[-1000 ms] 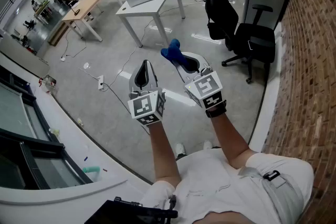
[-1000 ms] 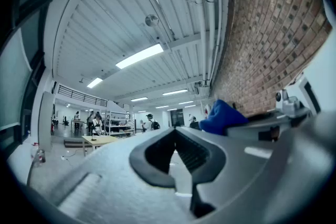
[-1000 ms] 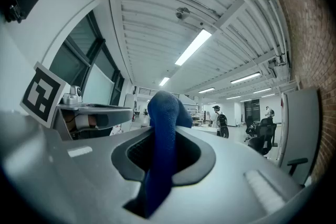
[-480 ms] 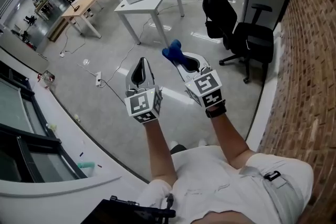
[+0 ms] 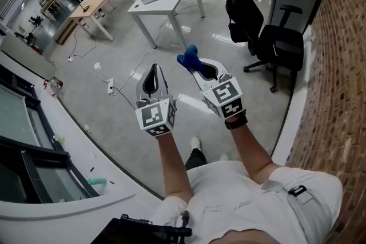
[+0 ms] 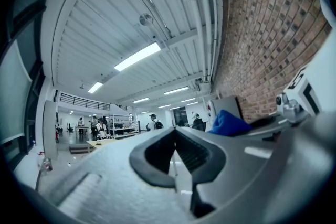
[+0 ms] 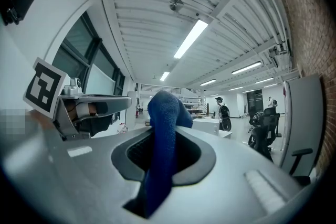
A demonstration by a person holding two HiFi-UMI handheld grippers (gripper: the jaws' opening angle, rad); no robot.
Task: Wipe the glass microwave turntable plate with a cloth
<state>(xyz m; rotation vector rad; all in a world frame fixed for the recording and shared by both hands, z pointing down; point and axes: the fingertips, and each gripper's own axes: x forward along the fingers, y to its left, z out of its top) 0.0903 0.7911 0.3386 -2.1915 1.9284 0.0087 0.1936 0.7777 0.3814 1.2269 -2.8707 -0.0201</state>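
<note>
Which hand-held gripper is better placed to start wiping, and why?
Right: the right hand-held gripper is shut on the blue cloth; the left hand-held gripper is shut and empty.

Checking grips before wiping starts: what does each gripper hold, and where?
The right gripper pinches the blue terry cloth along its length, one bunched end poking past the jaw tips. The left gripper is shut on nothing.
</note>
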